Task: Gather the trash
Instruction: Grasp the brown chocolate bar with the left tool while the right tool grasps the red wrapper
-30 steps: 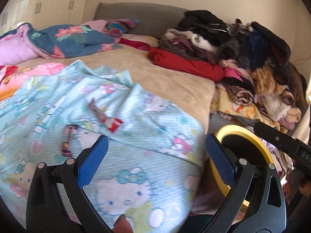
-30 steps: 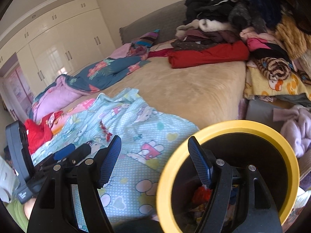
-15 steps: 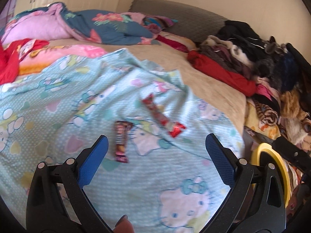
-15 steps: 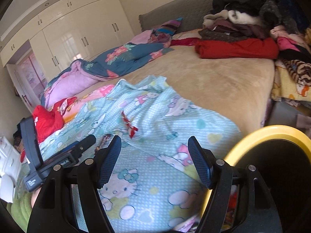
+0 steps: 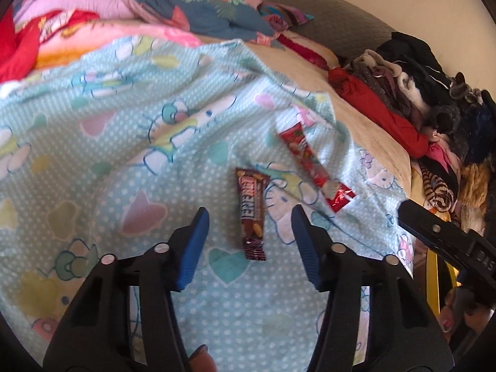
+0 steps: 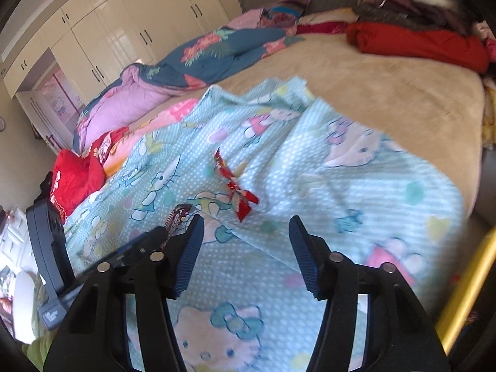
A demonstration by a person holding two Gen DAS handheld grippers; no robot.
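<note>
A dark red snack bar wrapper [image 5: 251, 214] lies on the light blue cartoon blanket [image 5: 155, 142]. My left gripper [image 5: 249, 217] hovers right over it, jaws closing, the wrapper between them but untouched by the pads. A long red wrapper [image 5: 313, 167] lies just right of it. In the right wrist view that red wrapper [image 6: 235, 186] sits just ahead of my right gripper [image 6: 245, 221], whose jaws are closing on nothing. The snack bar wrapper [image 6: 178, 215] peeks out past the left gripper's body [image 6: 139, 245].
A yellow-rimmed bin [image 6: 465, 288] stands at the bed's near right corner. Clothes are piled up [image 5: 434, 93] along the bed's right side, with quilts [image 6: 186, 55] at the far end and a red cloth [image 6: 74, 176] on the left. White wardrobes [image 6: 124, 24] line the wall.
Both grippers swung left, away from the yellow bin, and sank toward the wrappers on the blanket. Left jaws narrowed a lot, right jaws a little.
</note>
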